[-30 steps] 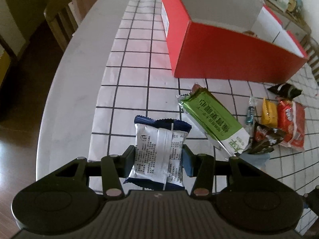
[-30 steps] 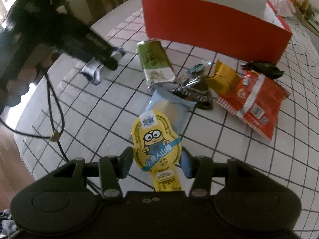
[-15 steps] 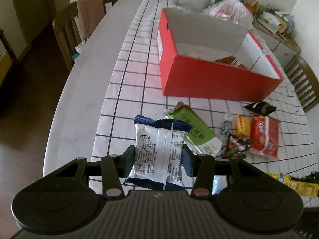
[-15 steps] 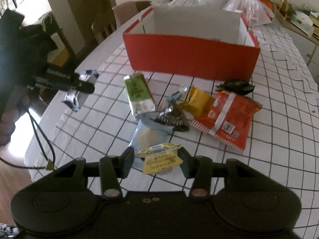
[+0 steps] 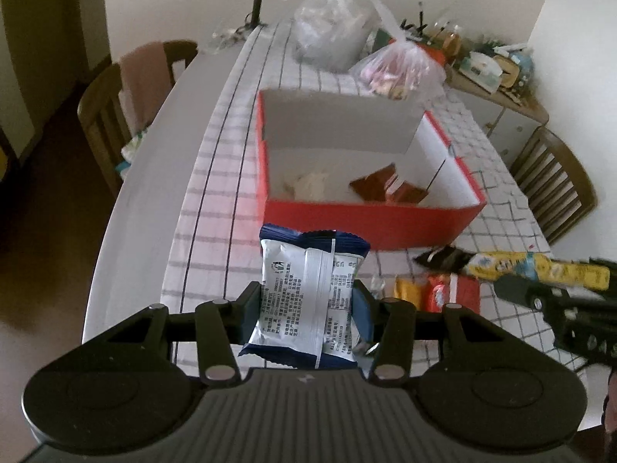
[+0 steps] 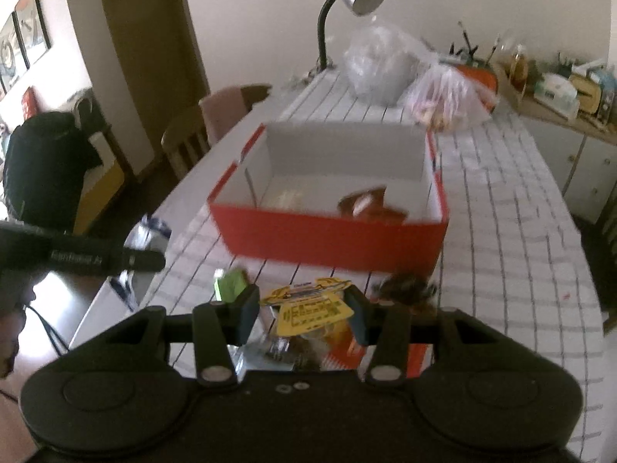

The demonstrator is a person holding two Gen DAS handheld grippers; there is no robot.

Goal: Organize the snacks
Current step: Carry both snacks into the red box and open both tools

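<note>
My left gripper (image 5: 306, 305) is shut on a blue and white snack packet (image 5: 308, 297), held above the table in front of the open red box (image 5: 370, 223). My right gripper (image 6: 302, 314) is shut on a yellow cartoon jelly cup (image 6: 308, 305), held above the loose snacks. The red box (image 6: 327, 235) holds a brown packet (image 5: 389, 187) and a pale packet (image 5: 312, 185). In the left wrist view the right gripper (image 5: 540, 281) shows at the right with the yellow cup (image 5: 532, 264). In the right wrist view the left gripper (image 6: 142, 258) shows at the left.
Loose snacks lie before the box: a green bar (image 6: 231, 285), a dark packet (image 6: 405, 285), a yellow one (image 5: 408, 289) and a red one (image 5: 459, 293). Plastic bags (image 5: 397, 65) and a desk lamp (image 6: 347, 4) stand behind the box. Wooden chairs (image 5: 127, 104) flank the table.
Both grippers have lifted with their snacks and tilted up toward the red box, whose inside now shows. The yellow cup has turned edge-on in the right gripper.
</note>
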